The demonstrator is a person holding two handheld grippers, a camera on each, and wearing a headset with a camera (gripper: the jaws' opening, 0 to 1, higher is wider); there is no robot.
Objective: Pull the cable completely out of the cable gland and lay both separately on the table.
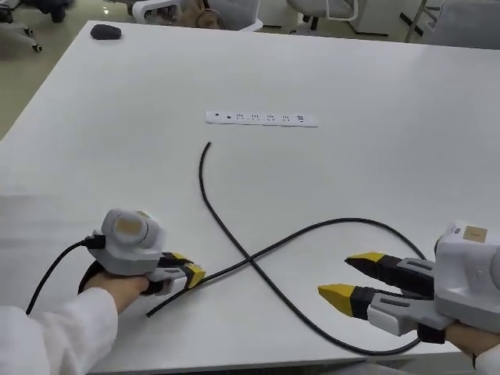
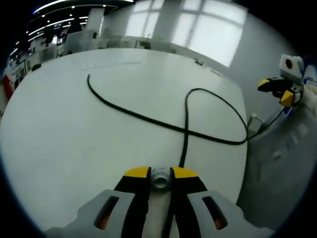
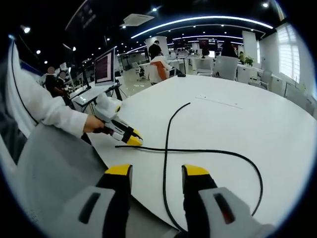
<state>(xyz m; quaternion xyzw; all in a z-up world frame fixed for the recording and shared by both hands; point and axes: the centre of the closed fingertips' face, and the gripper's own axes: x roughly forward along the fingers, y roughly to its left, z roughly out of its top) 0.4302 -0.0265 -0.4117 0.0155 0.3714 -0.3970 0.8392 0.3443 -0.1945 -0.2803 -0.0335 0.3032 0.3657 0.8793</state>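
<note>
Cable loops near table edge; left tongs clamp gland.

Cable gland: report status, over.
Left gripper shut on cable gland. Right gripper open, hovering by the cable. Cable looped across table, one end at left jaws; threaded or free, cannot tell. Power strip well clear.

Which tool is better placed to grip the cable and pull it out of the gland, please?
Right. The left tool is shut on the cable gland, so it should probably just hold. The right tool is open and free, and the cable lies looped just ahead of it.
</note>
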